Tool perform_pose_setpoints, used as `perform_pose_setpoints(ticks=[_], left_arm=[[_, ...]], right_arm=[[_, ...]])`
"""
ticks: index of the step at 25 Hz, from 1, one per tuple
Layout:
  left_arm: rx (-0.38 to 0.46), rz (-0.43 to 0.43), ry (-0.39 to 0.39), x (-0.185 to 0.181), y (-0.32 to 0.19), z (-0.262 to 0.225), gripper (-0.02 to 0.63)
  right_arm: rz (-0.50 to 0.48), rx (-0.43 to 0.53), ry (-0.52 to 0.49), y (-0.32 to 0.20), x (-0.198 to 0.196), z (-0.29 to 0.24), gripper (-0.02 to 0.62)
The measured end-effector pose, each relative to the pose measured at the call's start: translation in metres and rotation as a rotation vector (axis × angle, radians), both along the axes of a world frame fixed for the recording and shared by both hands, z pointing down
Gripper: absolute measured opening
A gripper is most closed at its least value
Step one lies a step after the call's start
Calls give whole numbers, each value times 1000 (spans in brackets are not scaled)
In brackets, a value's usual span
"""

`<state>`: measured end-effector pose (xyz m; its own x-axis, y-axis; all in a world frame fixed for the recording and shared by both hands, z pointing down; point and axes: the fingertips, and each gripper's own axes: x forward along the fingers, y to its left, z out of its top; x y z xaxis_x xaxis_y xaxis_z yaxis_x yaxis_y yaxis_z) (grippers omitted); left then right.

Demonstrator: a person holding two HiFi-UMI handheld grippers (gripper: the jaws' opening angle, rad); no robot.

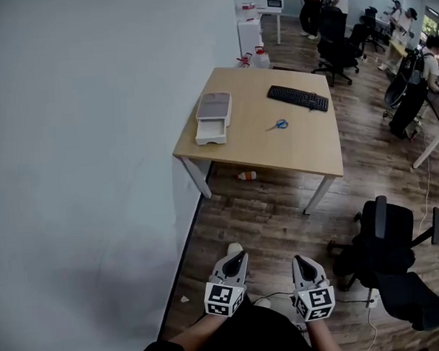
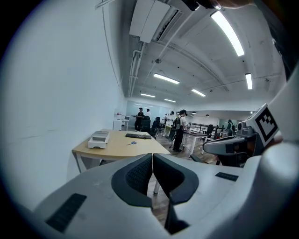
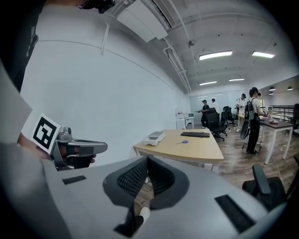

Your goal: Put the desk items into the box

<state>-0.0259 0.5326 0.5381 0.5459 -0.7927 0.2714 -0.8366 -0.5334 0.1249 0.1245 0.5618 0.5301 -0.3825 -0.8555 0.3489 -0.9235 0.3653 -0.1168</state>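
Observation:
A wooden desk [image 1: 307, 147] stands well ahead of me, against the white wall. On it lie a white box with a grey lid [image 1: 214, 118], a black keyboard [image 1: 298, 98] and blue-handled scissors [image 1: 279, 124]. My left gripper [image 1: 237, 256] and right gripper [image 1: 300, 262] are held low over the floor, far short of the desk, both shut and with nothing in them. In the left gripper view the shut left gripper [image 2: 153, 172] points toward the desk [image 2: 117, 148] and the box [image 2: 99, 138]. The right gripper [image 3: 147, 173] faces the desk [image 3: 191, 148], the box [image 3: 154, 137] and the scissors [image 3: 185, 141].
A black office chair [image 1: 387, 250] stands to my right on the wood floor. A small object [image 1: 247, 175] lies under the desk. The white wall [image 1: 76, 143] runs along the left. People and more desks [image 1: 421, 70] fill the back right.

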Motion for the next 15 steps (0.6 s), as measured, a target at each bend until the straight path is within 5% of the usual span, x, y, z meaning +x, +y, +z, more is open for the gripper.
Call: perform_pose_setpoints(ticks=[15], left_arm=[[-62, 79, 26, 12, -163, 34, 18]], right_arm=[[59, -77, 56, -148, 11, 21, 60]])
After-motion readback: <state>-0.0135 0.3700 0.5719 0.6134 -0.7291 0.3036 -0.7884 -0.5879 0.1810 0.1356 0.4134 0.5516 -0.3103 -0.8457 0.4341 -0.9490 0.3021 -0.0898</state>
